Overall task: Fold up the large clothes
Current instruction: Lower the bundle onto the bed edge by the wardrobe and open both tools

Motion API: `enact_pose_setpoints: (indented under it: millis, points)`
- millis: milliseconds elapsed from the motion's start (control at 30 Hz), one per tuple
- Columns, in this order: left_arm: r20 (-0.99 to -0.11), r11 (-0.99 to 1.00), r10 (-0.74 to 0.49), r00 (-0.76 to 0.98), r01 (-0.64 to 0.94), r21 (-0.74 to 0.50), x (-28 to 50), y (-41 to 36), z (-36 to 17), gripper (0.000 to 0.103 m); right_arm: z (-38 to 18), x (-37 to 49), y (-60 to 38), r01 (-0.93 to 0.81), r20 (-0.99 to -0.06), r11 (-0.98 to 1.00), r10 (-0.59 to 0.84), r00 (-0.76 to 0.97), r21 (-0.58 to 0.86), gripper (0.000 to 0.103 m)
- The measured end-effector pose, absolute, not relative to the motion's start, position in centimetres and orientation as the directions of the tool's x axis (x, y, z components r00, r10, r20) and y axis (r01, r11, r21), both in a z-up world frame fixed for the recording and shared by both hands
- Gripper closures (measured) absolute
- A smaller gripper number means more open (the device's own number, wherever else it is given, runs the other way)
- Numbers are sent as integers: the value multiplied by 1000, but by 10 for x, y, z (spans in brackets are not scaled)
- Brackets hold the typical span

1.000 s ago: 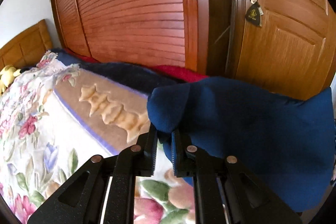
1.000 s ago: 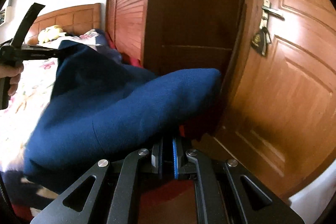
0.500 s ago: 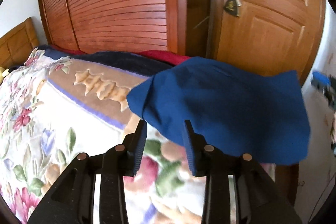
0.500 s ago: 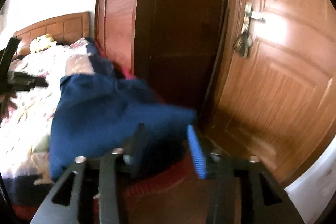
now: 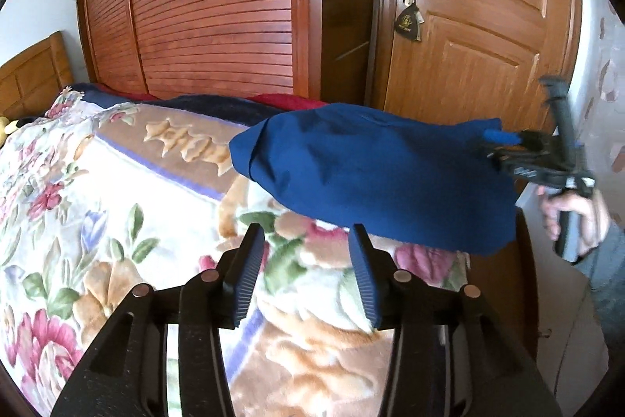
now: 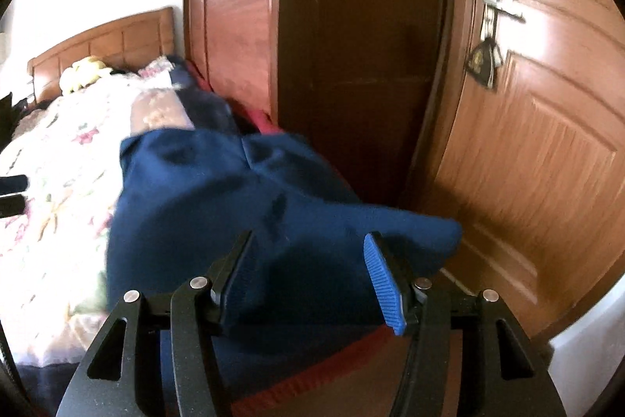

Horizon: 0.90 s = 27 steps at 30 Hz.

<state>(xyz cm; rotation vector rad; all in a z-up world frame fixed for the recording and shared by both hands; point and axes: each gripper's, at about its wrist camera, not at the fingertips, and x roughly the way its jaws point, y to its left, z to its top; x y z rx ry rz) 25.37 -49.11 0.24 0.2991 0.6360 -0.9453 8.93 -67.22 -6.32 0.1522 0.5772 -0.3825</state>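
A dark blue garment [image 5: 371, 174] lies folded over at the foot end of the floral blanket [image 5: 97, 206]. My left gripper [image 5: 306, 260] hovers just short of its near edge, jaws opening, with only blanket showing between the pads. In the right wrist view the same blue garment [image 6: 234, 202] spreads out ahead of my right gripper [image 6: 308, 272], whose jaws are opening too. The cloth lies between and beyond its fingers, and the pads do not press on it. From the left, the right gripper [image 5: 498, 144] sits at the garment's right corner, held by a hand [image 5: 574, 213].
A slatted wooden wardrobe [image 5: 211, 6] and a panelled door [image 5: 480, 26] with a handle and a hanging key pouch [image 5: 408, 24] stand behind the bed. Red bedding [image 6: 312, 378] hangs at the bed's end. A wooden headboard [image 6: 105, 42] and a yellow soft toy [image 6: 84, 71] are far left.
Both grippers were shut on the blue garment, holding it up; both have opened and let go. The garment has dropped onto the blanket, and the left gripper has drawn back from it.
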Motion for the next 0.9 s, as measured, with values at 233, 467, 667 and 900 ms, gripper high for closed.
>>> enact_pose_setpoints:
  millis: [233,467,667,900]
  points:
    - [-614,587,-651,446,809,-34,238,-461,3,56,-80,114,-690,423,-608,904,-302,734,62,44]
    - [-608,636,-625,489,771,-34,213,-400,5,56,-42,109,-644,379,-560,925,-310,769,9,44]
    - [-598,699,-583,550,714,-25,189,-337,6,56,-19,97,-564,260,-524,966,-218,823,6,25]
    - [-612,803,-482,627,596,-21,166,-257,0,56,-12,83,-462,124,-476,992,-95,874,29,20]
